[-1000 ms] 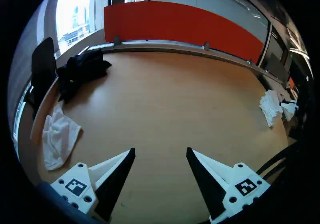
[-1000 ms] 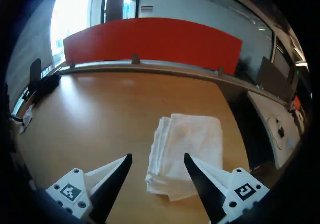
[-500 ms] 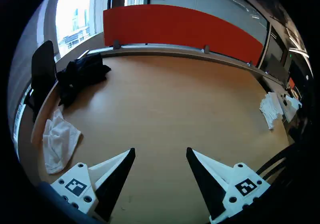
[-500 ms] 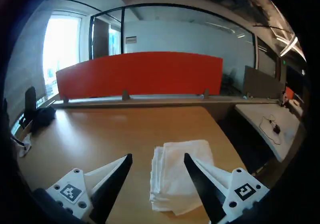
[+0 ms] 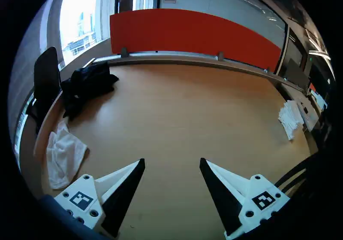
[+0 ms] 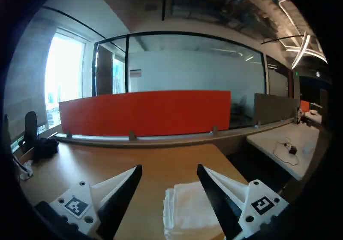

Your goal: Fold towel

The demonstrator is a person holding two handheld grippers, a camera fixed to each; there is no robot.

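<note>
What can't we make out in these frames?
Right gripper view: folded towel stack, near end cut off by the picture edge, right side behind the right gripper finger.
Left gripper view: dark bundle, too far to identify.
Right gripper view: small items on the side desk, too small to tell.
</note>
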